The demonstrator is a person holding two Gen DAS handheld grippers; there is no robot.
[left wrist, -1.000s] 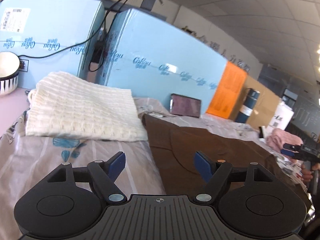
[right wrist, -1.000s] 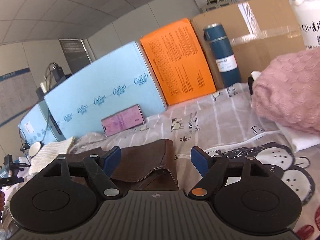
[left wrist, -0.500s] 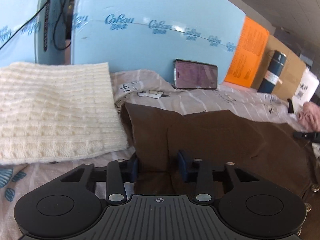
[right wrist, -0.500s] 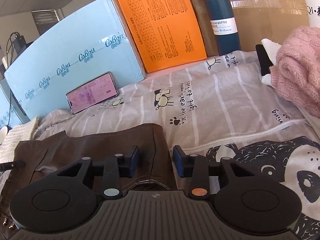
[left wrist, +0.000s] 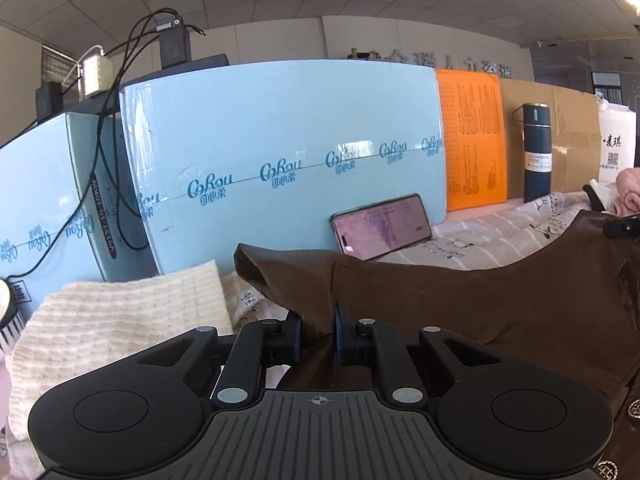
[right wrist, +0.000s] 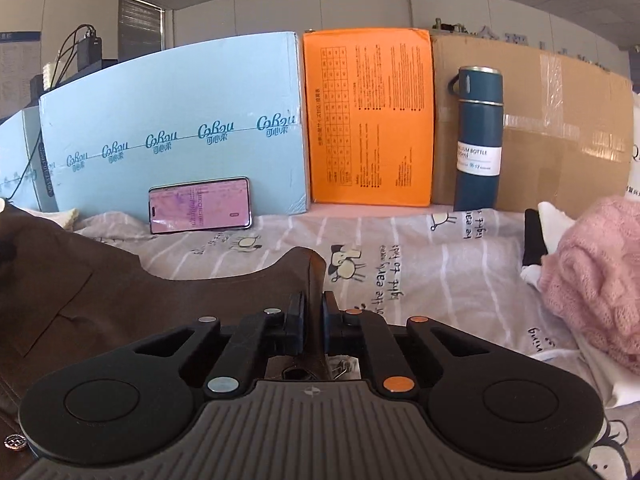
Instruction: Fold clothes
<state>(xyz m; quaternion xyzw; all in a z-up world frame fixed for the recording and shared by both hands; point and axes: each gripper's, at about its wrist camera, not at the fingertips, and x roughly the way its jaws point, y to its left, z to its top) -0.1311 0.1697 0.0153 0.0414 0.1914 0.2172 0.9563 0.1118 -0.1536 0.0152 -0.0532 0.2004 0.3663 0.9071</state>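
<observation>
The brown button-front garment [left wrist: 480, 312] lies spread on the grey striped, cartoon-printed bedsheet [right wrist: 420, 264], in front of the propped smartphone with a pink screen [right wrist: 200, 205]. Two of its edges are raised off the sheet.

The left gripper [left wrist: 318, 334] is closing; its jaws stand narrow with a bunched fold of the brown fabric pinched between the blue pads. The right gripper [right wrist: 314, 326] is clamped almost fully together on a thin raised edge of the same garment, right of the smartphone. How deep the cloth sits in either grip is hidden by the gripper bodies, so the hold may be shallow.

Hazards from this state:
- Slippage. A shallow bite on one layer could release during lifting, dropping one corner and skewing the fold.
- Uneven tension. Fabric sags between the two grips; unequal pull would drag the garment askew.
- Snagging. The cream waffle-knit folded cloth [left wrist: 120, 328], left of the smartphone, lies just beside the left grip and could be dragged along.
- Collision. A forward sweep of the fabric could topple the smartphone.
</observation>
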